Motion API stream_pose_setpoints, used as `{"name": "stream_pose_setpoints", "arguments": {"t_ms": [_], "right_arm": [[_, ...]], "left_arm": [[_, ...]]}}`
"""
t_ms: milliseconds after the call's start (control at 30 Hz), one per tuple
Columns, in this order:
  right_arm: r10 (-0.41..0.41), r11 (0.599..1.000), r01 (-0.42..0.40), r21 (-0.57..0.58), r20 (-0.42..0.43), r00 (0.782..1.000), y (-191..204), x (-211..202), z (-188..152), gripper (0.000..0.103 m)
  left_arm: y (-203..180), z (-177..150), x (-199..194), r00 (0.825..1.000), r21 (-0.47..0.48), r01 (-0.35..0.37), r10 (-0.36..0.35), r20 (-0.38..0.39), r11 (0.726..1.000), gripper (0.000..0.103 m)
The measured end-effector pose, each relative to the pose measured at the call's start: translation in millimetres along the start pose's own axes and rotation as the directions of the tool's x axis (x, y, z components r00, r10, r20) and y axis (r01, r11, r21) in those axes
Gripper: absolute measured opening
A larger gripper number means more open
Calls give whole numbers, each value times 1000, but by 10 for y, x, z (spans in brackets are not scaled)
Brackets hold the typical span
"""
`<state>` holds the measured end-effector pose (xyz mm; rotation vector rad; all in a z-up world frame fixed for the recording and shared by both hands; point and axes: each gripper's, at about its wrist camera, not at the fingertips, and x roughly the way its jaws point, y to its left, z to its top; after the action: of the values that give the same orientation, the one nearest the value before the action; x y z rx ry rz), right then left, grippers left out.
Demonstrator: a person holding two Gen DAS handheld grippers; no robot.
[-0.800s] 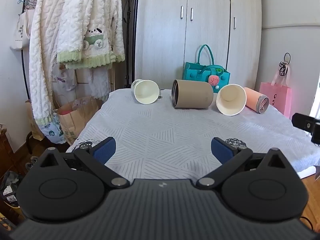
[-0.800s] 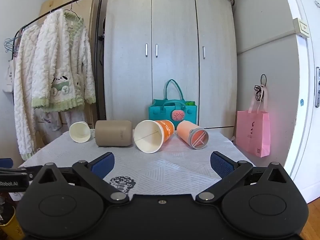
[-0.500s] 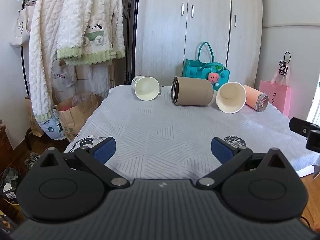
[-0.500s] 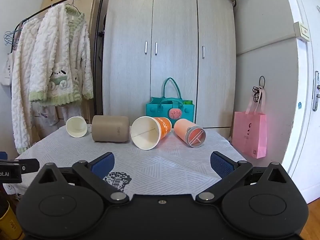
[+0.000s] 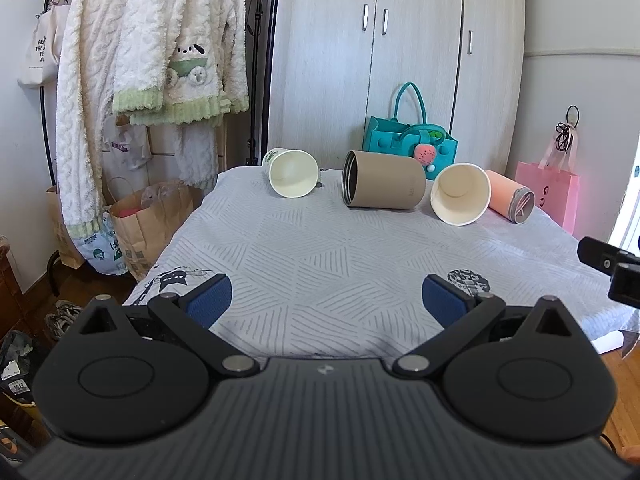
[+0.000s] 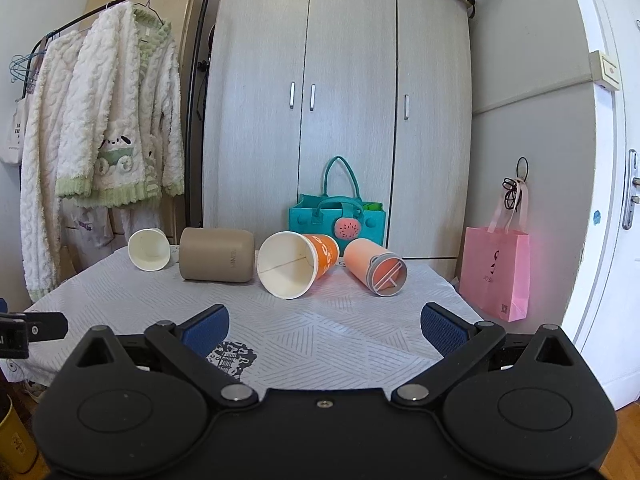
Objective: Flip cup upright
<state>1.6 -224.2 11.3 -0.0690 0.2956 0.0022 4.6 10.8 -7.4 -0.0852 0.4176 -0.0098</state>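
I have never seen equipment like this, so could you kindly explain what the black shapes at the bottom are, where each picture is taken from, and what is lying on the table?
The black shapes are two handheld grippers, one in each of a person's hands, each carrying a wide-angle camera that looks forward along its two blue-padded fingers. One picture comes from the left gripper, the other from the right gripper. Both are open and hold nothing.

On the table, covered with a patterned cloth, four cups lie on their sides in a row at the far edge: a small white paper cup, a tan tumbler, an orange paper cup and a peach cup with a lid. None is upright yet.
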Motion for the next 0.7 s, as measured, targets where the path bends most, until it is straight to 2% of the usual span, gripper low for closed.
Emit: {"name": "stream_pose_setpoints", "arguments": {"t_ms": [167,267,500,700], "right_arm": [[10,1000,-10,9,0,1000,-1,5,-16,103],[11,999,-12,-30,-13,1000,23,11,-5,103],[54,999,-54,-1,-15,998,27,39,-24,103],[65,998,-65,12,-63,996,20,54,-27,103]], "left_arm": [[10,1,13,1000,-11,9,-9,-12,1000,103],[20,3,24,1000,-16,9,-9,-16,1000,103],[28,-3,47,999,-20,-6,5,-33,1000,103],[46,-17,77,999,-24,-6,5,-51,1000,103]]}}
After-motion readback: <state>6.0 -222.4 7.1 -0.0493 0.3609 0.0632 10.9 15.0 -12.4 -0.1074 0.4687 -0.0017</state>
